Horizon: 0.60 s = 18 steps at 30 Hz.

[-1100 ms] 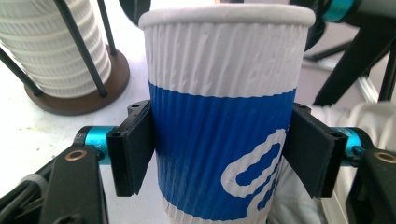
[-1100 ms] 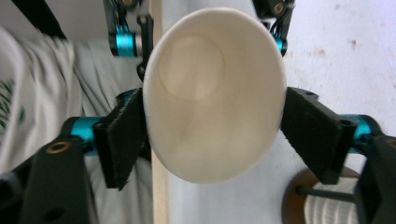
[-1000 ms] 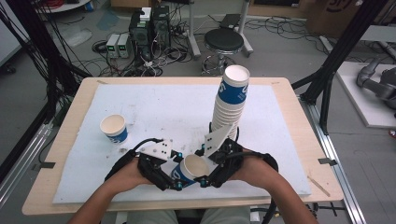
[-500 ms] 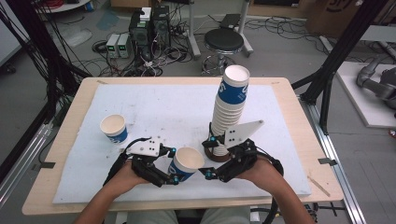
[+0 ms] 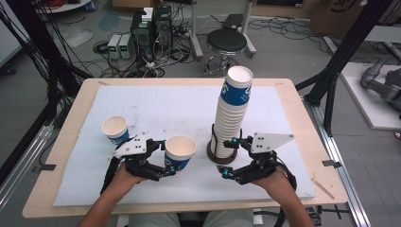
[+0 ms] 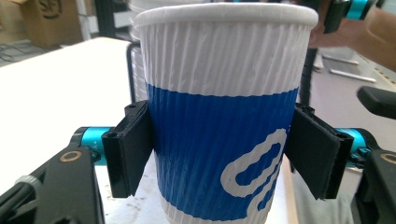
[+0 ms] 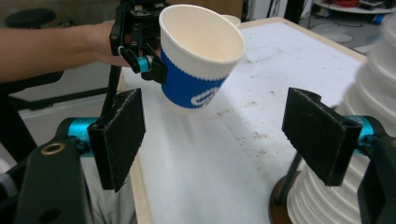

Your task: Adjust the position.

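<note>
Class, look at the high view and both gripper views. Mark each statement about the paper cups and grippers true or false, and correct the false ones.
1. The left gripper holds a cup. True.
2. The right gripper grips a cup. False: its jaws stand open with nothing between them.
3. A second single cup stands on the table. True.
4. The tall cup stack lies on its side. False: it stands upright.

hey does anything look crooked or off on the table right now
The tall cup stack leans slightly right toward its top instead of standing straight in its holder. The cup in the left tongs is tilted off the table. No spills or damage.
</note>
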### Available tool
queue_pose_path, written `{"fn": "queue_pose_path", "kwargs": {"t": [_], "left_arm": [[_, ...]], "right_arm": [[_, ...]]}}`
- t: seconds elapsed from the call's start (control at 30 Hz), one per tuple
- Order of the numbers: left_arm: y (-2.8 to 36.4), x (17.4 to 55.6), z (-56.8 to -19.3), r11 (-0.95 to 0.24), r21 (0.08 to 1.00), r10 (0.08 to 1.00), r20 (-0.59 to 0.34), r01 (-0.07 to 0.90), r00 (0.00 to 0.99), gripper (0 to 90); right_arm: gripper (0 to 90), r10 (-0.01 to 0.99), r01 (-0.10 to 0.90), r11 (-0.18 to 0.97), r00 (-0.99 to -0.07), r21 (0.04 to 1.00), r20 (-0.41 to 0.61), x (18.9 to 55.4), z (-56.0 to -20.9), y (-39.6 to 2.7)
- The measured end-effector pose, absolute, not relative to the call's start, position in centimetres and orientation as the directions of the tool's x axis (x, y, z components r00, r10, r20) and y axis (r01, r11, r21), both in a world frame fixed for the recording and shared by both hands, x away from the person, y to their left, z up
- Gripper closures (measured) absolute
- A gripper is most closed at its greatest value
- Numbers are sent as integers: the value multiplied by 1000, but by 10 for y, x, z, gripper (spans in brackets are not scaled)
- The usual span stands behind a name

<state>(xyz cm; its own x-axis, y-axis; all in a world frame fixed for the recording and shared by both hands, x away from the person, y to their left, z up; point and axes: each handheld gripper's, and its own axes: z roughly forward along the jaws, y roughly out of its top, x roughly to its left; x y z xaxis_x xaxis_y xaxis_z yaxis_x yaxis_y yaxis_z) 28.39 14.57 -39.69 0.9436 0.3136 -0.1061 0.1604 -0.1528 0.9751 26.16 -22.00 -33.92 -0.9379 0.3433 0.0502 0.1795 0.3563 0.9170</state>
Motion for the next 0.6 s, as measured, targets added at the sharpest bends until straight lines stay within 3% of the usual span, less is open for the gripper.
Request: {"fn": "queue_pose_path", "kwargs": {"t": [0.6], "left_arm": [[158, 284, -404, -62, 991, 413, -85, 121, 907, 264]], "right_arm": [[219, 535, 204, 280, -844, 938, 24, 256, -364, -269]]}}
